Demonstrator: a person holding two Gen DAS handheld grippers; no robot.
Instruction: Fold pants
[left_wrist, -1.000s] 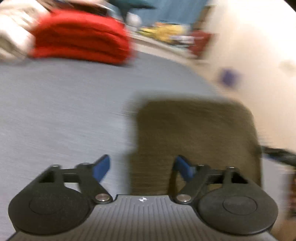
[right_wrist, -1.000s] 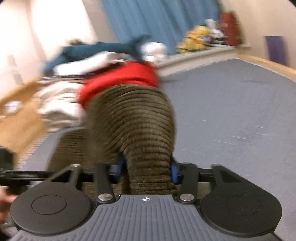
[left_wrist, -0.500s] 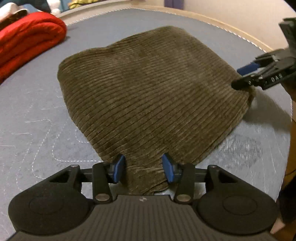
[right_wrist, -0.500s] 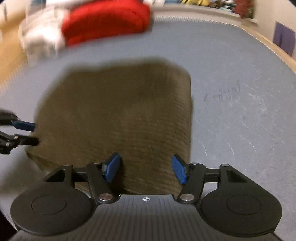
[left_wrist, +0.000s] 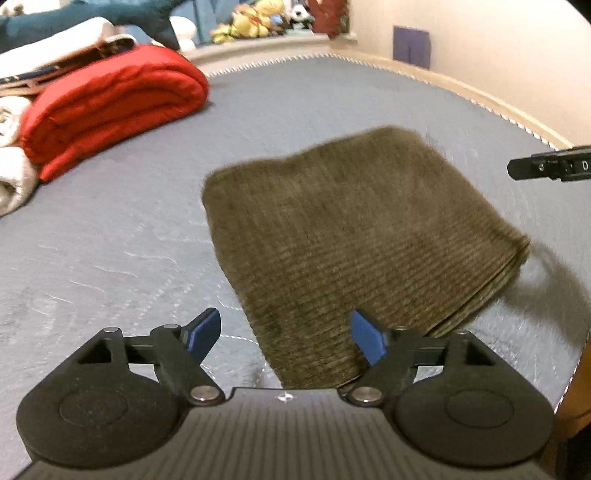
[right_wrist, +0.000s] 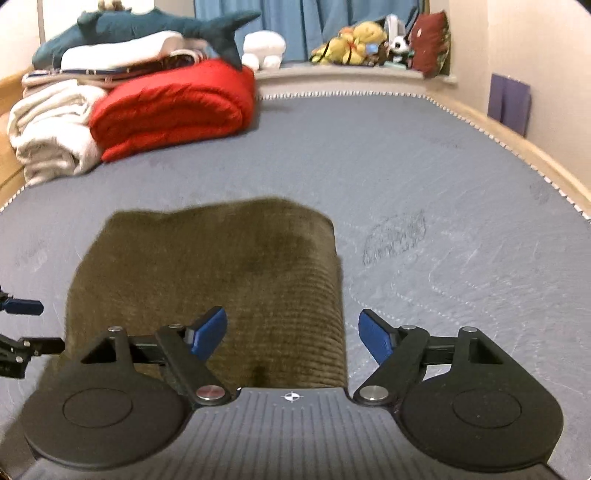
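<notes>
The olive corduroy pants (left_wrist: 354, 243) lie folded into a thick rectangle on the grey mattress (left_wrist: 110, 236). My left gripper (left_wrist: 286, 338) hovers over their near corner, jaws opening, blue pads clear of the cloth. In the right wrist view the same pants (right_wrist: 207, 273) lie flat in front of me. My right gripper (right_wrist: 293, 338) stands over their near right edge, jaws opening, with nothing pinched. The right gripper's finger (left_wrist: 550, 168) pokes in at the right edge of the left view; the left gripper's fingers (right_wrist: 20, 306) show at the left edge of the right view.
A rolled red blanket (right_wrist: 170, 107) and white towels (right_wrist: 48, 133) are stacked at the far left, with a plush shark (right_wrist: 147, 27) on top. Soft toys (right_wrist: 362, 44) line the far ledge. The mattress edge and wooden frame (right_wrist: 517, 144) run along the right.
Both grippers have let go of the pants, which now lie flat and folded. The left jaws spread wider and drew back; the right jaws widened too.
</notes>
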